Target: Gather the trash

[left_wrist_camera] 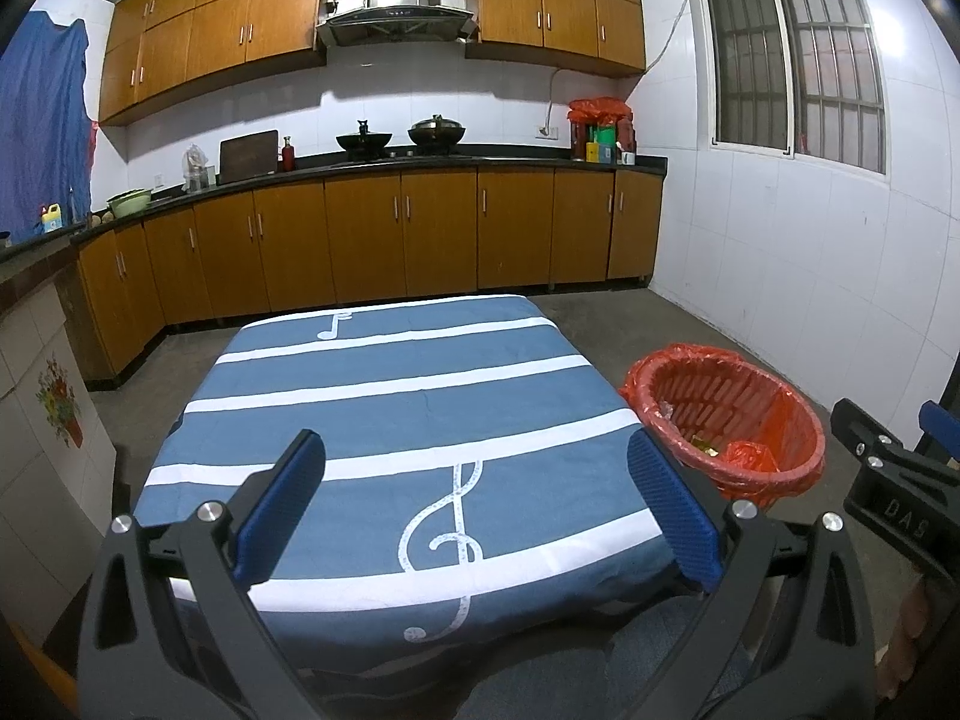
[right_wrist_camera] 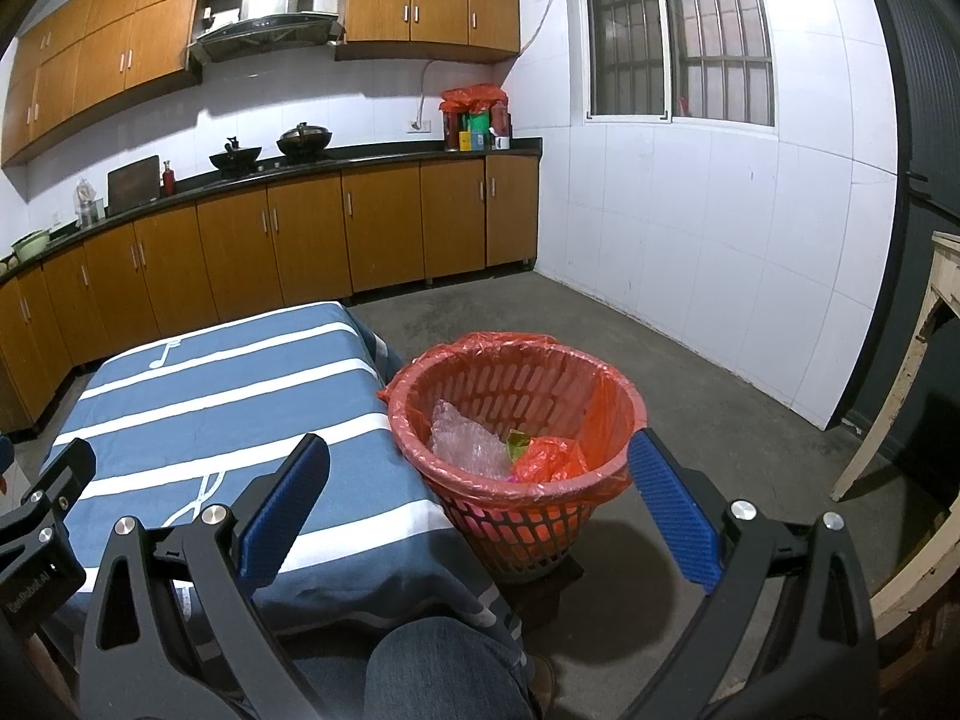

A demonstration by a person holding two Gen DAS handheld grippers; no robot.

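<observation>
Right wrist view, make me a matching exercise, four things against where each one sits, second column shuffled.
Things:
1. bubble wrap
2. red basket
3. lidded wok
4. tablecloth

Places:
A. on the stove at the back counter
B. spread over the table, left of the basket
C. inside the basket, on its left side
D. on the floor at the table's right edge, between the open fingers of the right gripper

Pairs: 1-C, 2-D, 3-A, 4-B
</observation>
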